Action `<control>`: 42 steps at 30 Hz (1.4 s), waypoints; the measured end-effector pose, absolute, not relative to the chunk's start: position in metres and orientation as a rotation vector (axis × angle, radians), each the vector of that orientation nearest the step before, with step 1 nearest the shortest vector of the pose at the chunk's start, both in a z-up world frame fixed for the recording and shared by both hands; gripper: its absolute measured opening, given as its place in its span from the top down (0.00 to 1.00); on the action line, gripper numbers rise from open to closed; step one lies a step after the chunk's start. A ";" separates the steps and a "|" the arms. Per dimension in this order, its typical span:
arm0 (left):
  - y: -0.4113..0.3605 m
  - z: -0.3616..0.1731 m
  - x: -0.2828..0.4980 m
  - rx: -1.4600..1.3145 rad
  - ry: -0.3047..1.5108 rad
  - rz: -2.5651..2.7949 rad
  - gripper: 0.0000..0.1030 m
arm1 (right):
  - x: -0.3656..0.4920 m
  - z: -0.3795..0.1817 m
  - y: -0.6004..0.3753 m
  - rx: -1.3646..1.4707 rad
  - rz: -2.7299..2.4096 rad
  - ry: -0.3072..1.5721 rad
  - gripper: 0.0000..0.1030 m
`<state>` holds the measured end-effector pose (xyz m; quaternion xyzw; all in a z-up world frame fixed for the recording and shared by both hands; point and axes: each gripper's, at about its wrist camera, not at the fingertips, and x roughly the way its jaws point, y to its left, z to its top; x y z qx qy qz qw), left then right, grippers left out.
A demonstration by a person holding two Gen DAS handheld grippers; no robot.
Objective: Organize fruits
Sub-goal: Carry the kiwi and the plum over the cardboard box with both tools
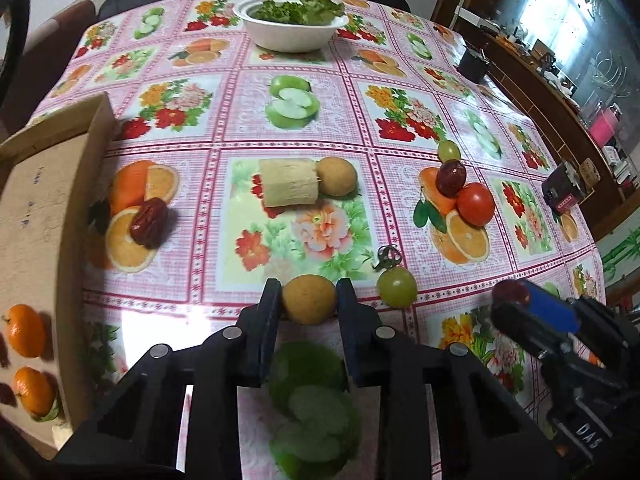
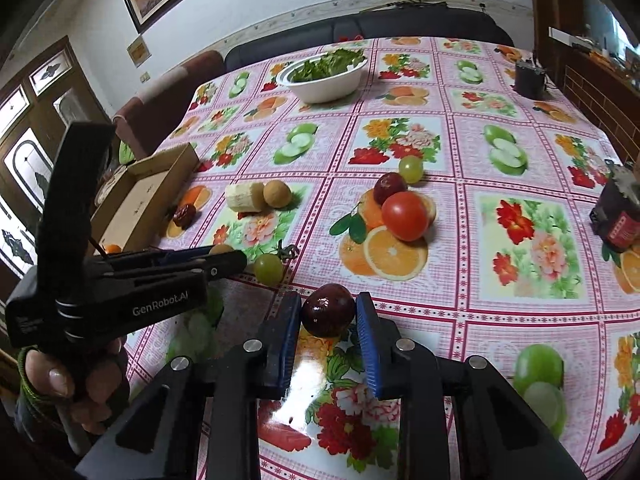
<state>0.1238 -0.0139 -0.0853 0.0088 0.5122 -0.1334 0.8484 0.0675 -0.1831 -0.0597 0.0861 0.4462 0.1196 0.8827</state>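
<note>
My left tool [image 1: 309, 300] pinches a round tan fruit [image 1: 309, 299], my right tool [image 2: 329, 316] a glossy dark plum [image 2: 328, 315], both on the desk [image 2: 500, 280]; left of them, the cardboard box [image 1: 86, 184] holds two oranges [image 1: 26, 330].

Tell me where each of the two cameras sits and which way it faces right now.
Left wrist: on the left tongs, angled down at the table; they grip a tan round fruit; right tongs at lower right.
Right wrist: on the right tongs, angled down; they grip a dark red fruit; left tongs and hand at left.
Shared: white bowl, red tomato, cardboard box.
</note>
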 end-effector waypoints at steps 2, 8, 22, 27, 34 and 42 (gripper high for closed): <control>-0.009 -0.081 0.120 0.019 1.071 -0.266 0.76 | 0.066 -0.055 -0.183 0.181 0.250 0.920 0.72; 0.017 -0.064 0.110 0.012 1.039 -0.184 0.76 | 0.065 -0.046 -0.171 0.176 0.268 0.904 0.72; 0.070 -0.040 0.092 -0.024 0.983 -0.096 0.75 | 0.067 -0.035 -0.118 0.141 0.351 0.904 0.72; 0.080 -0.037 0.089 -0.036 0.975 -0.086 0.75 | 0.070 -0.031 -0.100 0.136 0.388 0.909 0.72; 0.099 -0.035 0.089 -0.048 0.969 -0.051 0.75 | 0.076 -0.022 -0.066 0.114 0.455 0.902 0.72; 0.135 -0.034 0.090 -0.071 0.962 0.011 0.75 | 0.090 -0.020 -0.020 0.100 0.544 0.924 0.73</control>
